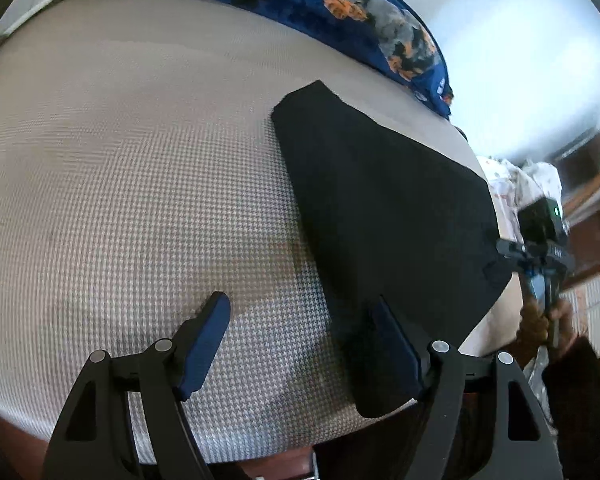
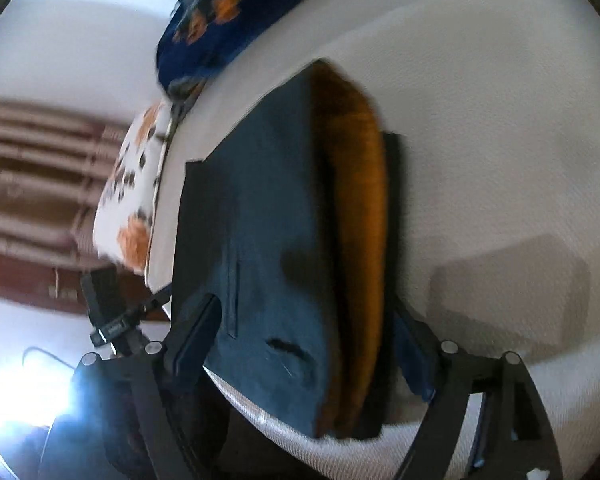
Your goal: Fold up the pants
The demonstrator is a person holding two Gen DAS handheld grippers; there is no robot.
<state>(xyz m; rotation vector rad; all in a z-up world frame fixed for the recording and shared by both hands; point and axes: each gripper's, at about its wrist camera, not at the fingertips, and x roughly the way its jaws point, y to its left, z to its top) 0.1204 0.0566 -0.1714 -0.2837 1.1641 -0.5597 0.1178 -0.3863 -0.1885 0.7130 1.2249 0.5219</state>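
The pants (image 1: 384, 216) lie on a bed (image 1: 140, 160) that has a cover w/ a small houndstooth pattern in beige and white. In the left wrist view they look black and flat, a long folded shape that is narrow at the far end and wider toward the near edge of the bed, on the right part of the cover. In the right wrist view the same pants (image 2: 260, 240) look dark blue-grey, w/ a seam line and a small slit like a pocket opening, and this view is blurred by motion. An orange-brown cloth part (image 2: 360, 240) shows along their right side, between dark layers; I cannot tell if it is a lining or another item.

The left tongs (image 1: 300, 312) are spread wide and hold nothing. The left finger is over the bare cover, and the right finger (image 1: 392, 344) is at the near left edge of the pants; whether it touches the cloth I cannot tell.

The right tongs (image 2: 308, 320) are also spread, w/ the near end of the pants between the fingers, and the pads do not press on it. In the left wrist view the right tool (image 1: 540, 236) is at the right edge of the bed, held by a hand (image 1: 540, 320) in a dark sleeve.

At the far side of the bed lies a blue blanket (image 1: 340, 4) w/ orange and grey flowers, and beside it a white floral pillow (image 2: 132, 200). Behind is a pale wall (image 1: 520, 40).
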